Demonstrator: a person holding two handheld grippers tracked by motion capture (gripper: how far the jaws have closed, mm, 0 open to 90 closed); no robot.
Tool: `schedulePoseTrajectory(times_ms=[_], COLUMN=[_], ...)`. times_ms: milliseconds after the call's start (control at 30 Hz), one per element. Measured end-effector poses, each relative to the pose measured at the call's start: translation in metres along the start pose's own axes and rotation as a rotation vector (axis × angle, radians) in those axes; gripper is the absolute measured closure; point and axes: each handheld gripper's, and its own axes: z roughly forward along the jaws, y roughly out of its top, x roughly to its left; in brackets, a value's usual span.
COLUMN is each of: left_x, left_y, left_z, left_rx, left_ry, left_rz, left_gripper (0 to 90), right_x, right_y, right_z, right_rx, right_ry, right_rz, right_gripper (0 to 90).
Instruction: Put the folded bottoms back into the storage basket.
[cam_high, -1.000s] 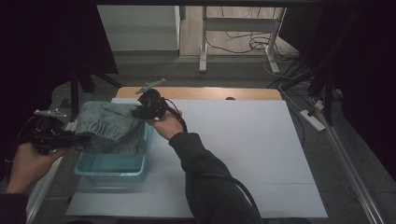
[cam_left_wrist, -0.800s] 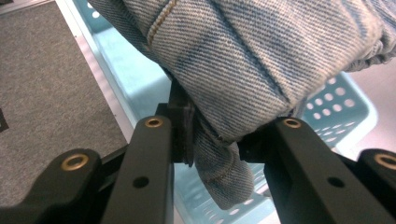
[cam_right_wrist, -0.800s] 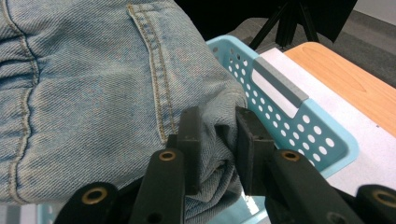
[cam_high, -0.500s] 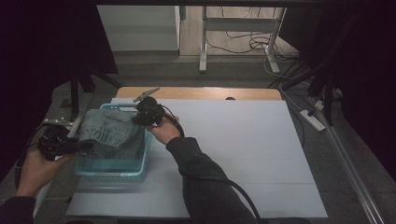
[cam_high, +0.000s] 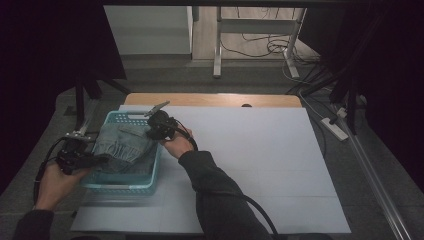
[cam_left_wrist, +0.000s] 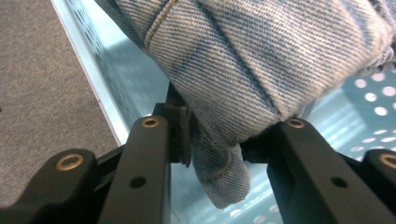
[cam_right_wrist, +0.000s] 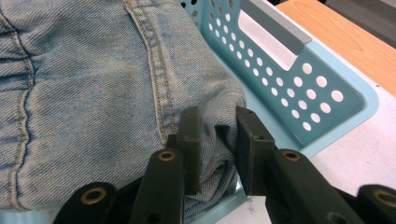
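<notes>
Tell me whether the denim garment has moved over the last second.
Yes. The denim garment has come down: it was bunched above the rim of the blue basket and spread past its far edge, and now it sits lower, inside the rim.

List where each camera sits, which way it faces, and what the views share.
High view: above the table, facing forward and down; forearms, left gripper, right gripper.
Left gripper view: on that gripper, facing the denim garment between its jaws.
Right gripper view: on that gripper, jaws pinching denim.
Shared: garment and blue basket.

denim garment (cam_high: 122, 144) lowered into basket (cam_high: 117, 182), both tongs sunk with it
</notes>
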Motion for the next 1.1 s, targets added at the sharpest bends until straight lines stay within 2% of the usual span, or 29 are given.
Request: schedulePoseTrajectory(times_ms=[133, 200, 233, 300, 333, 400, 533, 600, 667, 733, 800, 1033, 1100], left_x=[-0.002, -0.003, -0.004, -0.004, -0.005, -0.008, -0.014, -0.016, -0.018, -0.021, -0.026, -0.039, -0.042], left_y=[0.000, 0.000, -0.001, -0.002, -0.003, -0.003, -0.004, -0.005, -0.004, -0.003, -0.003, -0.002, -0.003], left_z=[0.008, 0.010, 0.012, 0.013, 0.014, 0.014, 0.015, 0.012, 0.008, 0.004, 0.001, -0.003, -0.003], left_rx=[0.016, 0.013, 0.013, -0.006, -0.025, -0.048, -0.067, -0.098, -0.129, -0.143, -0.156, -0.215, -0.241], left_ry=[0.036, 0.066, 0.080, 0.059, 0.045, 0.051, 0.066, 0.070, 0.053, 0.043, 0.047, -0.014, -0.044], left_rz=[-0.009, 0.013, 0.025, 0.030, 0.024, 0.024, 0.039, 0.049, 0.024, 0.032, 0.034, 0.012, 0.007], left_gripper=[64.0, 57.3, 51.5, 44.5, 39.6, 28.8, 17.9, 13.8, 10.8, 6.1, 5.6, 3.2, 3.1], right_x=[0.001, 0.002, 0.003, 0.003, 0.003, 0.003, 0.003, 0.001, 0.000, -0.001, -0.001, -0.002, -0.002], right_y=[-0.002, -0.004, -0.004, -0.005, -0.005, -0.004, -0.004, -0.003, -0.004, -0.004, -0.005, -0.007, -0.008], right_z=[0.004, 0.005, 0.006, 0.006, 0.005, 0.002, -0.003, -0.005, -0.007, -0.007, -0.009, -0.014, -0.016], right_rx=[0.014, 0.012, 0.005, -0.010, -0.028, -0.044, -0.070, -0.077, -0.080, -0.076, -0.076, -0.077, -0.082], right_ry=[-0.024, -0.038, -0.045, -0.052, -0.053, -0.041, -0.043, -0.019, 0.005, 0.031, 0.046, 0.068, 0.068], right_rz=[-0.017, -0.029, -0.038, -0.052, -0.053, -0.036, -0.050, -0.044, -0.046, -0.045, -0.045, -0.040, -0.037], right_gripper=[71.9, 68.4, 64.3, 55.8, 52.2, 42.3, 30.1, 24.4, 18.9, 15.6, 12.1, 6.5, 5.6])
